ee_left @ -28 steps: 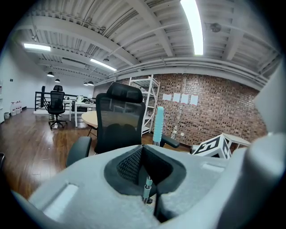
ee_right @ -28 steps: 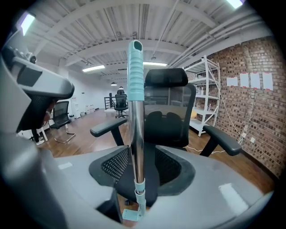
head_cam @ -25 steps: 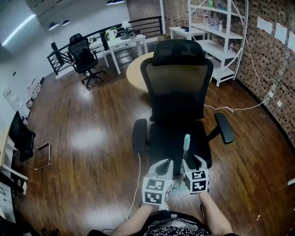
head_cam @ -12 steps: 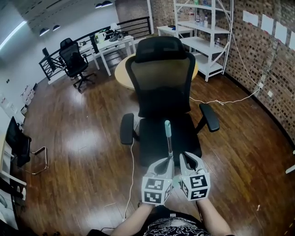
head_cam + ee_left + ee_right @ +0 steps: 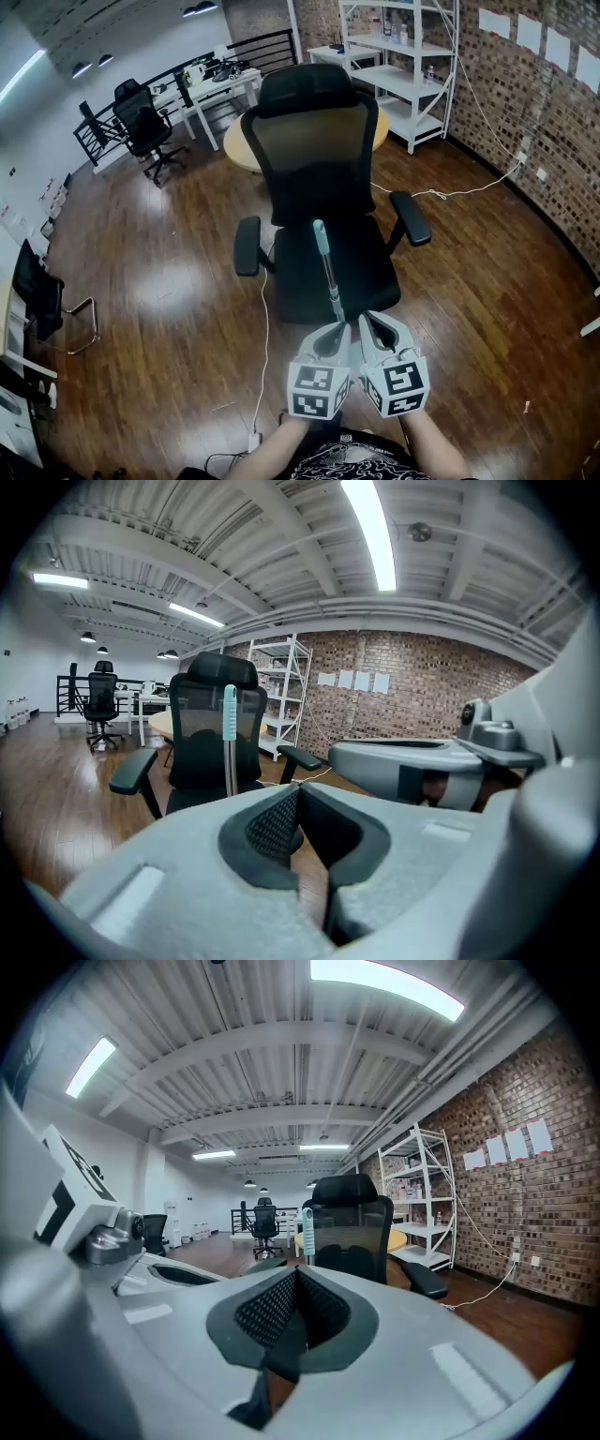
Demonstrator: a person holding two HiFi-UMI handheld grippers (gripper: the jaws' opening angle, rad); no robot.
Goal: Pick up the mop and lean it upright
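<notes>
**Head view.** The left gripper (image 5: pixel 331 333) and right gripper (image 5: pixel 373 326) sit side by side, fingers closed, nothing in either. The mop (image 5: pixel 326 272) stands just beyond the fingertips and rises in front of the seat of the office chair (image 5: pixel 314 141). Its foot is hidden behind the grippers.

**Left gripper view.** The fingers (image 5: pixel 258 822) meet pad to pad. The mop (image 5: pixel 230 738) stands beyond them, to their left, apart.

**Right gripper view.** The fingers (image 5: pixel 272 1312) are shut on nothing. The mop (image 5: pixel 307 1232) rises straight beyond their tips.

**Progress.** The mop appears already stood up, probably leaning on the seat, so only drawing clear remains.

**Change.** A second ago only the mop's tip showed over the right fingers. More shows now, and those fingers have just been closing, empty.
</notes>
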